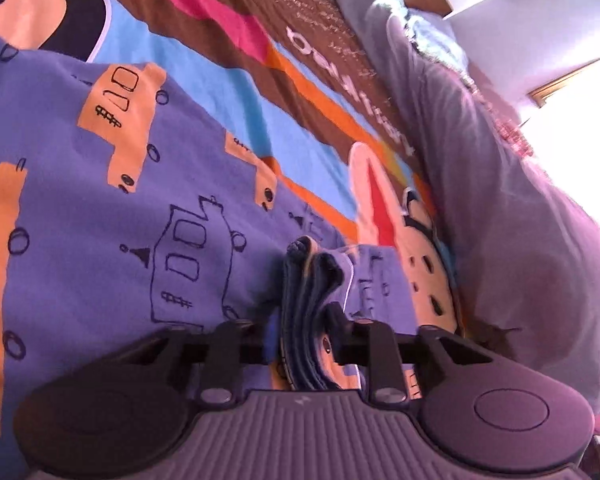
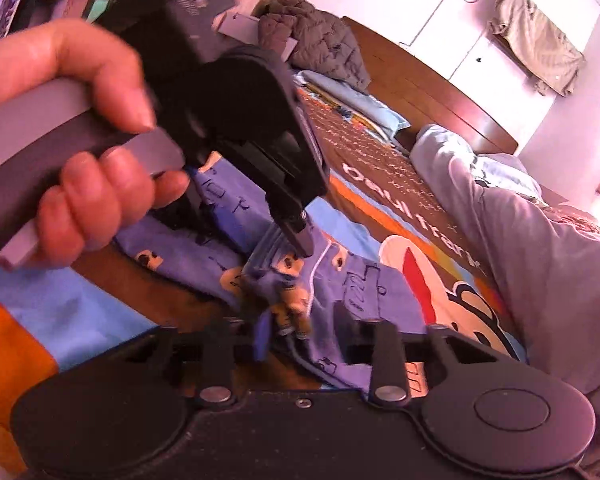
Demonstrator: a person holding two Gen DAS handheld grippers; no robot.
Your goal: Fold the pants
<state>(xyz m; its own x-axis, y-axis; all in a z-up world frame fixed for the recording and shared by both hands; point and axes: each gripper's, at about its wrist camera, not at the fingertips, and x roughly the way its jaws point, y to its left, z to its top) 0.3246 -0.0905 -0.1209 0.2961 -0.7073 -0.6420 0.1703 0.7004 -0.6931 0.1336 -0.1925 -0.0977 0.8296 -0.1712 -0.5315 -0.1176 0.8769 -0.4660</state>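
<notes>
Jaws of both grippers pinch the pants (image 1: 100,208); only the right wrist view shows the left gripper (image 2: 296,240) and hand (image 2: 72,128).

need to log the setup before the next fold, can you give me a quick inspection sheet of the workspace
surface: bed covered by a cartoon-print bedspread in blue, orange and brown.
job's things: purple pants printed with orange vehicles, spread on the bedspread, one edge bunched into folds.
clutter: grey blanket along the bed's side; brown puffer jacket by the headboard.
grippers: left tongs shut on the bunched pants edge; right tongs shut on the same bunch, close beside the left; the person's left hand grips the left handle.
cables: nothing seen.
surroundings: wooden headboard, white wardrobe doors, bright window.
</notes>
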